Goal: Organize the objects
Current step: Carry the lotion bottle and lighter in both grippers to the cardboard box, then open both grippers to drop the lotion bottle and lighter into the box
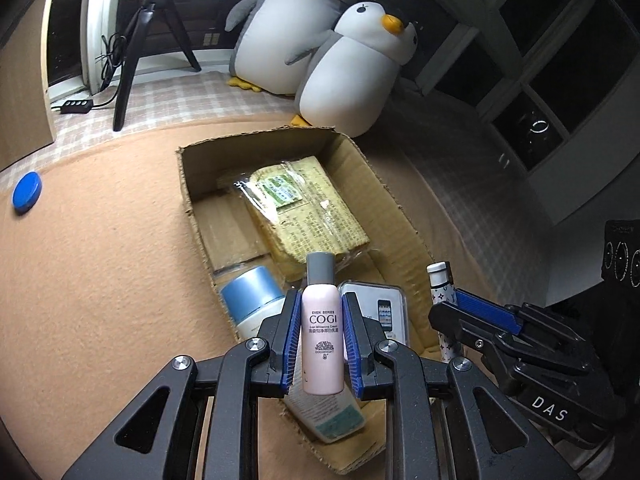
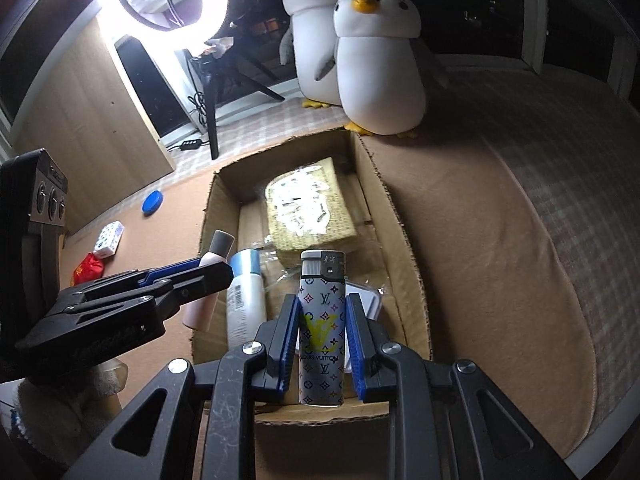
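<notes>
My left gripper (image 1: 321,344) clamps a pink bottle (image 1: 322,344), my right gripper (image 2: 322,344) a lighter (image 2: 322,332), above a box (image 1: 376,184) holding a packet (image 1: 308,208) and white bottle (image 1: 252,304)

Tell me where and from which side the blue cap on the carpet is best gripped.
Grip the blue cap across its rim, coming straight down from above. It is a low round disc lying flat on the carpet, apart from the box, so its sides are free; only a top approach lets the fingers straddle it.
</notes>
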A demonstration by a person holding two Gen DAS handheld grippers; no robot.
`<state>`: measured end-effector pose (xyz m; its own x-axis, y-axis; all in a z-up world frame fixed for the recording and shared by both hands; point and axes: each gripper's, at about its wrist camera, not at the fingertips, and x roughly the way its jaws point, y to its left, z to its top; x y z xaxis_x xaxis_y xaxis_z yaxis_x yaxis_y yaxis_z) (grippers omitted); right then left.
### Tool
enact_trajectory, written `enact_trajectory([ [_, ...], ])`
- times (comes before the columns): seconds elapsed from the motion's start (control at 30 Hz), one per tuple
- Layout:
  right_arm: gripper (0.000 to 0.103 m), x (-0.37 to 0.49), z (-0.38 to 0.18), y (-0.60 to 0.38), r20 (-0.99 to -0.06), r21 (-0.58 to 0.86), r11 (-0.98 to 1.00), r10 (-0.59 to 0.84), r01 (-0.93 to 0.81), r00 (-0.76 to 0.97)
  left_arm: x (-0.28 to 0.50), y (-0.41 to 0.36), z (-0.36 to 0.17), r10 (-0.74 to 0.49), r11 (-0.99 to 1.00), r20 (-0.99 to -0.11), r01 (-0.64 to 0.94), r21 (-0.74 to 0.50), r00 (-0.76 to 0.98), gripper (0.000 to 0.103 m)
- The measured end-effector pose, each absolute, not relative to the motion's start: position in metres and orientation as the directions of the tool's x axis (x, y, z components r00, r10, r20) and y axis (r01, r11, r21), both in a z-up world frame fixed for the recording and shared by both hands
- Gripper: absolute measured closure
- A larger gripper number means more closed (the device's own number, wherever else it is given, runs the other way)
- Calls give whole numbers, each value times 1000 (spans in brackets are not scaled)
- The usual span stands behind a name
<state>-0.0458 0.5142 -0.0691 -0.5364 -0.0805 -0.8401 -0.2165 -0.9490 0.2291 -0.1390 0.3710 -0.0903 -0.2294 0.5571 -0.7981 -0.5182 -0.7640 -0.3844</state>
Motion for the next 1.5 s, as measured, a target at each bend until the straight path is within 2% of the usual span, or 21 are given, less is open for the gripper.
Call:
enact_trajectory([
  [0.2,82,-48,-72,516,-845,217,-951,-71,-218,-531,-142,377,-91,554,-762,-802,-525,-379,-224,80],
  [0.27,80,-48,-71,517,-845,207,-952,-58,-226,-532,-144,376,-92,555,-763,-802,-520,-384,-222,72],
  [0.33,73,-47,-70,518,-843,206,-950,-51,-233,-536,-145,374,-91,550,-770,-801,-514,-378,-235,69],
  [0.4,69,-47,-69,520,-840,202,-948,-38,-247,-540,-146,372,-91,552,-770,-800,-512,-380,-236,69],
  [0.7,68,-48,-67,516,-838,209,-946,-43,-248,-544,-142,361,-84,551,-773,-796,-514,-372,-253,69],
  [0.83,62,-50,-65,509,-834,224,-945,-61,-237,-548,-142,347,-79,546,-783,-793,-502,-368,-270,69],
  [0.93,61,-55,-63,502,-830,245,-943,-83,-226,-552,-146,331,-76,534,-798,-795,-483,-360,-288,68],
  [1.07,59,-65,-60,488,-827,256,-944,-102,-208,-553,-154,304,-73,510,-823,-798,-451,-344,-322,60],
  [1.13,53,-71,-58,480,-826,260,-946,-115,-192,-552,-159,286,-72,495,-839,-799,-425,-339,-340,57],
  [1.37,51,-99,-55,438,-831,249,-962,-152,-113,-535,-175,224,-76,425,-889,-817,-350,-295,-391,41],
  [1.5,49,-119,-56,412,-840,255,-965,-186,-67,-509,-186,184,-81,371,-919,-831,-293,-265,-414,36],
])
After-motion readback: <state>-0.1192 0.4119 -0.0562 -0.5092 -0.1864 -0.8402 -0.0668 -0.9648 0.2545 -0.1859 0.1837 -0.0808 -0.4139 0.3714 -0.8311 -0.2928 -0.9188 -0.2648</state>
